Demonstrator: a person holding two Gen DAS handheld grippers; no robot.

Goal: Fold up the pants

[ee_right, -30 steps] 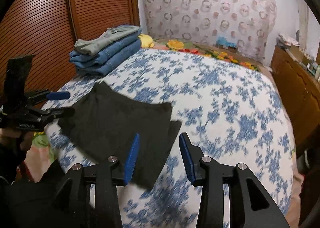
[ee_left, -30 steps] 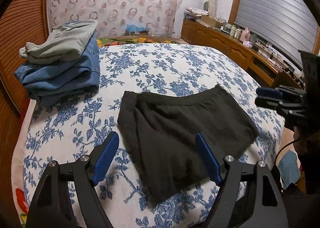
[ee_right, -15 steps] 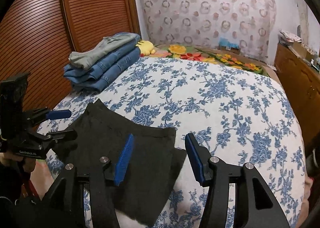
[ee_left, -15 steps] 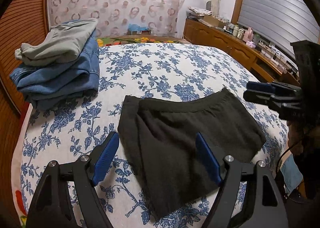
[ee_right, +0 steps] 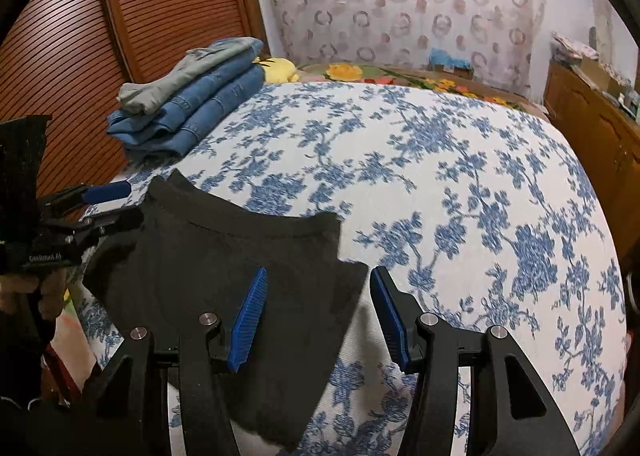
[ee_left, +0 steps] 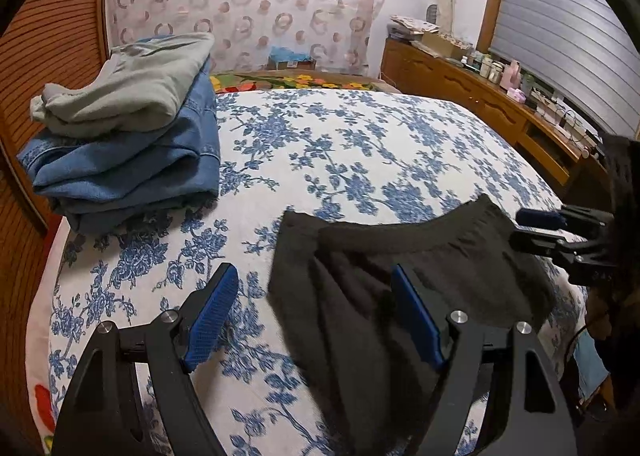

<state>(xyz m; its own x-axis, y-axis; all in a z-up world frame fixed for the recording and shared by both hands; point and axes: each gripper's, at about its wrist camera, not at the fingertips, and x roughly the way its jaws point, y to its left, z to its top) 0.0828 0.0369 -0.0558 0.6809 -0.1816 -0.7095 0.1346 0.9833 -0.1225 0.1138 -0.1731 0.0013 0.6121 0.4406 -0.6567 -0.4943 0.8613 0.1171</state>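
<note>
Both grippers have edged closer; left gripper (ee_left: 314, 312) and right gripper (ee_right: 318, 316) fingers apart, empty; black pants (ee_right: 224, 268) partly folded on bed (ee_right: 460, 184), final fold pending

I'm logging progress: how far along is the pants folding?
Done: grey pants and jeans sit folded in a stack. In hand: nothing; the black pants lie partly folded on the bed, left tool and right tool open above them. Left: finishing and stacking.
</note>
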